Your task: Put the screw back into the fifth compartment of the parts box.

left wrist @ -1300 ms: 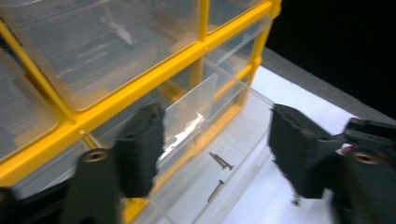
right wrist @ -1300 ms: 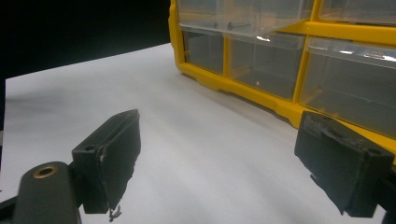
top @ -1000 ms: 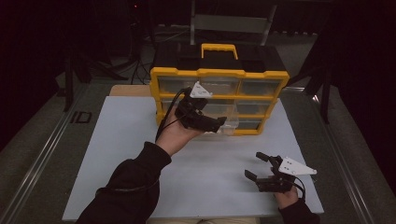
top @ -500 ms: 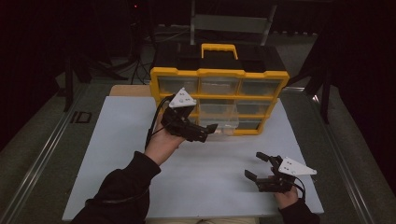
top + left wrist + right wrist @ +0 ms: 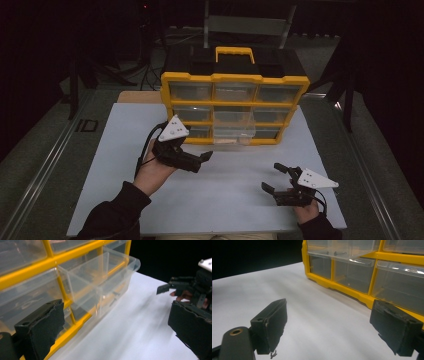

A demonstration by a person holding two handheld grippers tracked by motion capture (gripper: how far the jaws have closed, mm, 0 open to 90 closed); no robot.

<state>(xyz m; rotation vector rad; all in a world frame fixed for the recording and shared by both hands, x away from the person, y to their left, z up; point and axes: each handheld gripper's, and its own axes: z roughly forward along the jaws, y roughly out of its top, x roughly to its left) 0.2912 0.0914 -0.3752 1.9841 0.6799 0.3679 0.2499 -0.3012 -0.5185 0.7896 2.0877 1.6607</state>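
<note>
On the white table (image 5: 125,165), the left gripper (image 5: 202,159) is held just in front of the yellow organizer's (image 5: 235,80) lower-left corner, its jaws spread wide with nothing between them. In the middle, one clear drawer (image 5: 234,131) in the centre column juts out of the organizer's front, and in the left gripper view that drawer (image 5: 100,287) sits well forward of its neighbours. The right gripper (image 5: 274,178) rests near the table's front right corner, well apart from the organizer, jaws also wide and empty.

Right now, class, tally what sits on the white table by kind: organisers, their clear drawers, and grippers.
Yellow organiser: 1
Clear drawers: 9, with one pulled out
Grippers: 2, left gripper and right gripper
Total: 12
</note>
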